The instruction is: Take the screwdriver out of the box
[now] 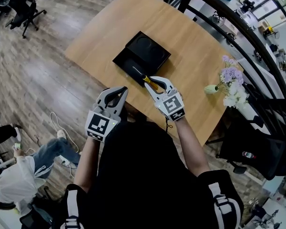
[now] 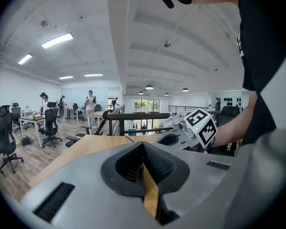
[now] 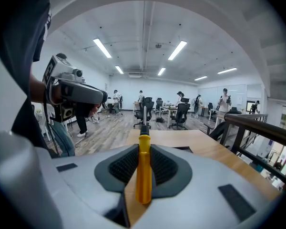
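Open office with wood-plank floor (image 1: 33, 80), black office chairs (image 1: 23, 7) and ceiling strip lights (image 3: 102, 47)

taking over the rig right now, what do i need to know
Left gripper: jaws together, nothing in them, held at the near edge of the table.
Right gripper: shut on the yellow handle of the screwdriver, shaft pointing away from the person.
Box: black, lying open on the table, just beyond the right gripper.
Done: the screwdriver is gripped and looks lifted, at the box's near corner.
Left: bring it fully clear of the box, probably setting it on bare table beside the box.
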`<state>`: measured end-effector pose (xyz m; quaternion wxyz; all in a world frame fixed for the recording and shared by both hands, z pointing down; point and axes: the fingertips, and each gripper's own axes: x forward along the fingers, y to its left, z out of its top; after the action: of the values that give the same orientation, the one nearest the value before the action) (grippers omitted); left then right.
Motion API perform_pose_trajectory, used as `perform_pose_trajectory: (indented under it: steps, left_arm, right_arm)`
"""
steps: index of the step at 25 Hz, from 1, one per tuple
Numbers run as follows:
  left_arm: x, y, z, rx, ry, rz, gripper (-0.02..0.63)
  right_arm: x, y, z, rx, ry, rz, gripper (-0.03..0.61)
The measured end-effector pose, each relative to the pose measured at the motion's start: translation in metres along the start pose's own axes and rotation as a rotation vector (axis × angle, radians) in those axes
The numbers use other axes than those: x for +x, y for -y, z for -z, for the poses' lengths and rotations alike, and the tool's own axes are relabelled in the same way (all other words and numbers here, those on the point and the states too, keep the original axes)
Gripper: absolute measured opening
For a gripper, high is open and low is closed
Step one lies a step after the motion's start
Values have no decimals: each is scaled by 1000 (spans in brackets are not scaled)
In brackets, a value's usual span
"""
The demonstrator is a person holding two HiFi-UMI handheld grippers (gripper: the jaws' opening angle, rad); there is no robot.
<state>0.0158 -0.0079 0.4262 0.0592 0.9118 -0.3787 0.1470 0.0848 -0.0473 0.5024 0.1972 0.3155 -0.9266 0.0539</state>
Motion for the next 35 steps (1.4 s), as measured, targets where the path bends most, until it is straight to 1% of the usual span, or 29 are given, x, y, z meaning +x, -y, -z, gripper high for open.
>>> perform_pose_trajectory:
  steps: [14,22,35]
  left_arm:
    - [-9,18,5,1,4,-6,21]
    - [-11,22,7,4,10,-13,21]
    - [-13,28,10,-2,9,-13,21]
  right_arm:
    - [-25,-13,-2,-12,34,23,87]
    - [-36,-18,-6,-13,73,28,87]
    - [-44,-22,-3,-7,74,25,88]
